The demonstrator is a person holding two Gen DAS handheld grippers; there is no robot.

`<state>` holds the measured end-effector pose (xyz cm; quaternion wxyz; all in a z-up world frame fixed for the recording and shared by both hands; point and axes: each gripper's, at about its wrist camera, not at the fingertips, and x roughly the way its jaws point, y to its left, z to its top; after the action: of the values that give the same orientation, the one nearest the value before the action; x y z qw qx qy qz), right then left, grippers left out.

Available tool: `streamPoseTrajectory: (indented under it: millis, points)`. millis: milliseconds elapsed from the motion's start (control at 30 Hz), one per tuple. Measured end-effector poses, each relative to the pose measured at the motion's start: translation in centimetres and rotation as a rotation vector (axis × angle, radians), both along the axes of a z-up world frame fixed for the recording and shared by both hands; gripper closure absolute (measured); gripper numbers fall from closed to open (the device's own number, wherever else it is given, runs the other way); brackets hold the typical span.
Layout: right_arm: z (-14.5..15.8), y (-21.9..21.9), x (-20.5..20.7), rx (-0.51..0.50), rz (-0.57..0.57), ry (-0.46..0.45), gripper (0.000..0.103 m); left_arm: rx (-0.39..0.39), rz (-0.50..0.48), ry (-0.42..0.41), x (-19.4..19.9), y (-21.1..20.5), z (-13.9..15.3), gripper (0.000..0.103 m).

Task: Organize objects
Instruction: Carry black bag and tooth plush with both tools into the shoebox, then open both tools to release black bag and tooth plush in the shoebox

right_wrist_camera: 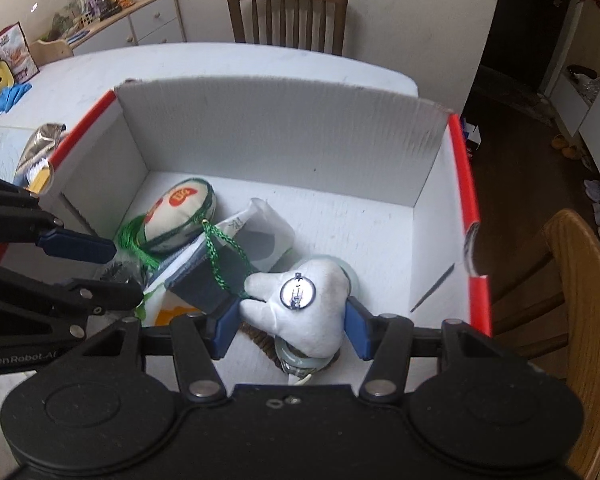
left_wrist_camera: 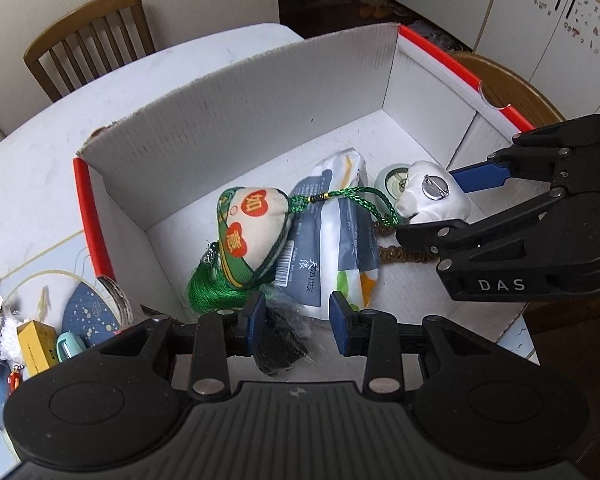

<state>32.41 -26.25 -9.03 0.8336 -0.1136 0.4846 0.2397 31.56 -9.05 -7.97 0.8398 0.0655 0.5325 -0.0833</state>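
A white cardboard box (left_wrist_camera: 260, 112) (right_wrist_camera: 280, 140) with red rims stands open on the table. My right gripper (right_wrist_camera: 292, 324) (left_wrist_camera: 426, 204) is shut on a white plush (right_wrist_camera: 304, 320) (left_wrist_camera: 444, 200) with a metal pin on it, held low inside the box over a round pale-green tin (left_wrist_camera: 390, 184). Near the box's front wall, my left gripper (left_wrist_camera: 298, 320) (right_wrist_camera: 126, 272) is shut on a dark fuzzy item (left_wrist_camera: 284, 344) in clear wrap. On the box floor lie a cream-and-green sachet (left_wrist_camera: 252, 236) (right_wrist_camera: 180, 216) with a green tassel and cord, and a blue-and-white packet (left_wrist_camera: 340, 240).
Left of the box on the table (left_wrist_camera: 40, 184) lie a yellow carton (left_wrist_camera: 36, 340), a teal item (left_wrist_camera: 68, 346) and a foil packet (right_wrist_camera: 40, 140). Wooden chairs stand behind the table (right_wrist_camera: 288, 12) and at its right (right_wrist_camera: 580, 300). A brown braided piece (left_wrist_camera: 404, 254) lies under the plush.
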Motion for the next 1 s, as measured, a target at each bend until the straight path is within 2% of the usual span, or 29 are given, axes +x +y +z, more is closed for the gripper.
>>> streamPoseTrajectory:
  millis: [133,300,400,767,1000]
  points:
    - [-0.8,-0.2,0.0,0.003,0.008,0.018,0.046,0.001,0.007,0.001,0.0,0.0,-0.1,0.069]
    - [-0.5,-0.4,-0.5,0.026,0.035,0.014,0.039,0.005,0.015,-0.005,-0.1,-0.3,-0.1,0.068]
    - [-0.1,-0.8,-0.8,0.039,0.044,0.011,0.038,-0.002,0.022,-0.013,-0.3,-0.2,0.1,0.057]
    - [2.9,-1.9,-2.3,0.096,0.051,-0.027,0.032,-0.049,0.036,-0.067,-1.4,-0.1,1.8,0.047]
    - [4.9,-2.5,-3.7,0.123,0.047,-0.078,0.022,-0.086,0.061,-0.121,-2.4,0.7,3.7,0.044]
